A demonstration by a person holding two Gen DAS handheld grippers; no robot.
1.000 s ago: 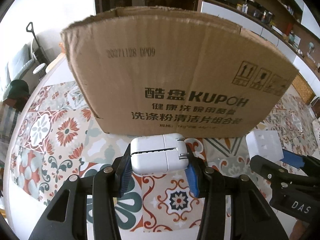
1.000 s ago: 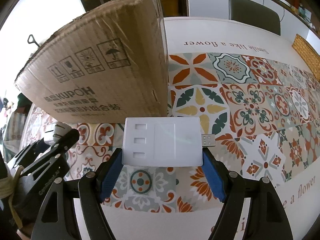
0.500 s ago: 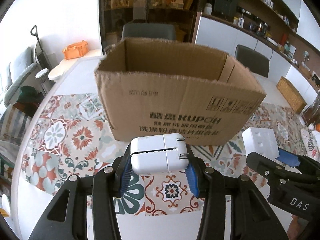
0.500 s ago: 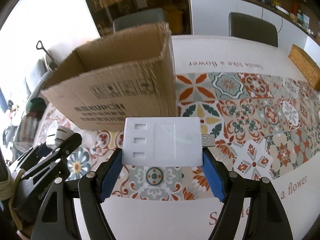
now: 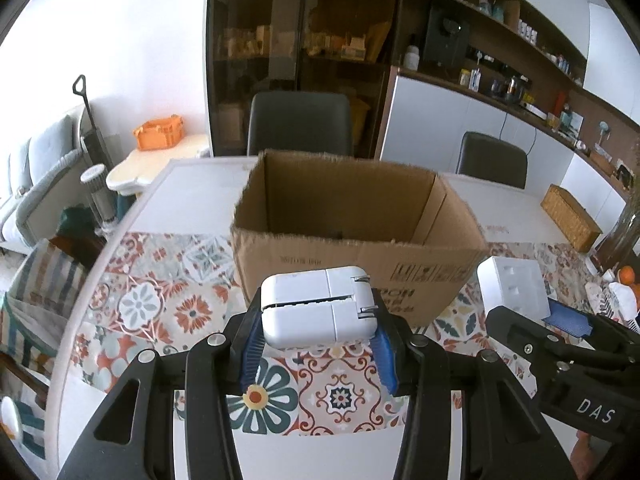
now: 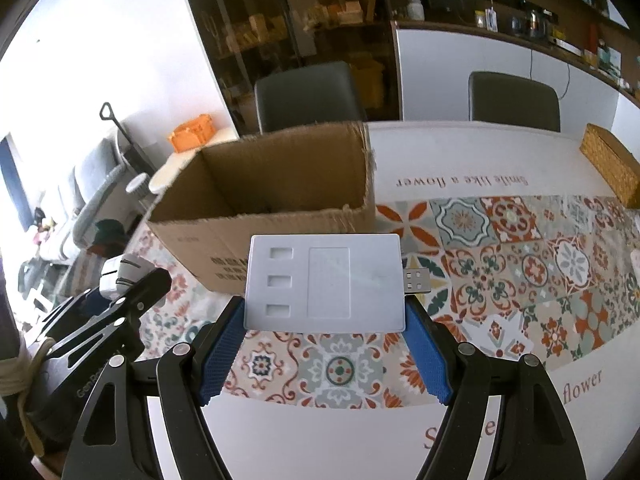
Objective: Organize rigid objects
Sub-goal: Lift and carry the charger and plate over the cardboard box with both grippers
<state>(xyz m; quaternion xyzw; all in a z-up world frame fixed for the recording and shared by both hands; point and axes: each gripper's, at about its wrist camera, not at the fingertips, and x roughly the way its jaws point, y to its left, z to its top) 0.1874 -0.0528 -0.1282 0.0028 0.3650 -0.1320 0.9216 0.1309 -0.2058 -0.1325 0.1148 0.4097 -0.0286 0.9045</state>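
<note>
My left gripper [image 5: 318,314] is shut on a white power adapter [image 5: 316,306] with folded metal prongs on its right side. My right gripper [image 6: 325,306] is shut on a flat white card-reader hub [image 6: 325,282] with a USB plug [image 6: 417,281] sticking out to the right. Both are held in the air in front of an open brown cardboard box [image 5: 352,236], whose inside now shows from above [image 6: 280,184]. The right gripper and its hub [image 5: 514,286] appear at the right of the left wrist view; the left gripper with the adapter [image 6: 120,276] appears at the left of the right wrist view.
The box stands on a white table with a patterned tile runner [image 6: 520,248]. A wicker basket [image 6: 612,164] sits at the far right edge. Dark chairs [image 5: 300,124] stand behind the table, with shelves and cabinets beyond. An orange crate [image 5: 158,132] rests on a small side table.
Both grippers have risen with their objects; the box front that filled the views has dropped lower and its open interior has come into sight. Both grips are unchanged.
</note>
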